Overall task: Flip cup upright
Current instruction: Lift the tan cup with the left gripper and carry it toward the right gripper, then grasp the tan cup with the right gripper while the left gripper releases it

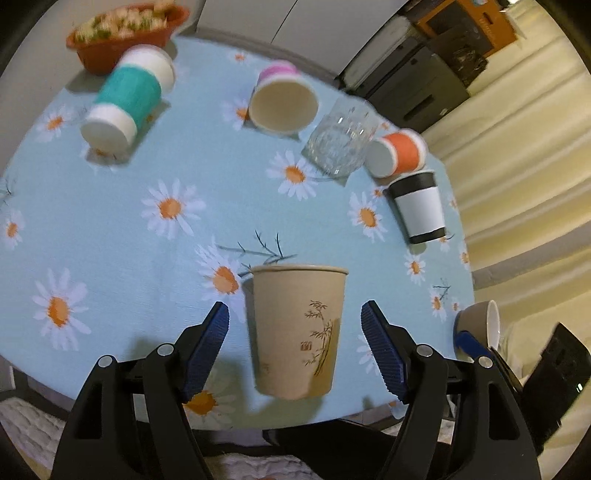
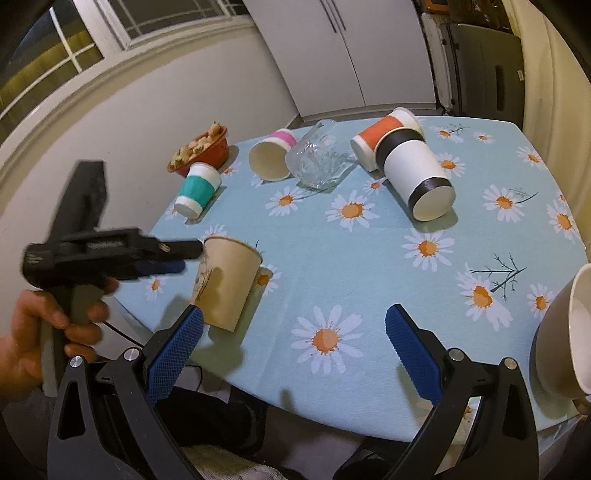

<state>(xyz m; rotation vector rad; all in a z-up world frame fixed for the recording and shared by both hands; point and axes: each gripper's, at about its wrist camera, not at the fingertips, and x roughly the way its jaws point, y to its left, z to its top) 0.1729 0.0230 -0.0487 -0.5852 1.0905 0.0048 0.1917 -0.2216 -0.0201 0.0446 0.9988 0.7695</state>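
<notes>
On the daisy-print worktop (image 1: 122, 229), five paper cups and one clear glass tumbler (image 1: 341, 142) lie tipped; a tan bamboo-print paper cup (image 1: 297, 332) stands upright between the spread left tongs (image 1: 295, 345); right tongs (image 2: 293, 349) spread too.

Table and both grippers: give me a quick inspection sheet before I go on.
Surface: table with daisy cloth.
Job's things: tan cup upright, between the open left gripper fingers, untouched.
Clutter: teal cup, pink cup, glass, orange cup, black-and-white cup all on their sides; red bowl of food; brown mug at the right edge.
Grippers: right gripper open, empty.
Cables: nothing seen.
Surroundings: window, white cabinet.
</notes>
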